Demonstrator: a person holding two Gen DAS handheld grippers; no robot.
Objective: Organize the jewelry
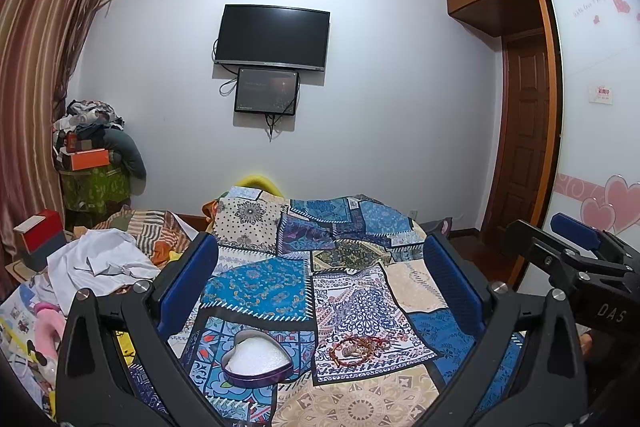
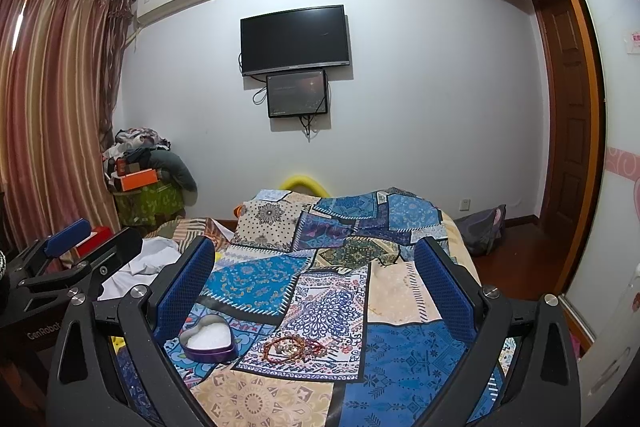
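A purple heart-shaped tin with white padding lies open on the patchwork bedspread. A small heap of red and brown beaded bracelets lies just right of it. My left gripper is open and empty, held above and behind both. In the right wrist view the tin and bracelets lie low between the fingers. My right gripper is open and empty above the bed. Each gripper shows in the other's view, the right one and the left one.
White cloth and toys clutter the bed's left side. A red box and a pile of clothes and boxes stand at the left by the curtain. A TV hangs on the far wall; the wardrobe is on the right.
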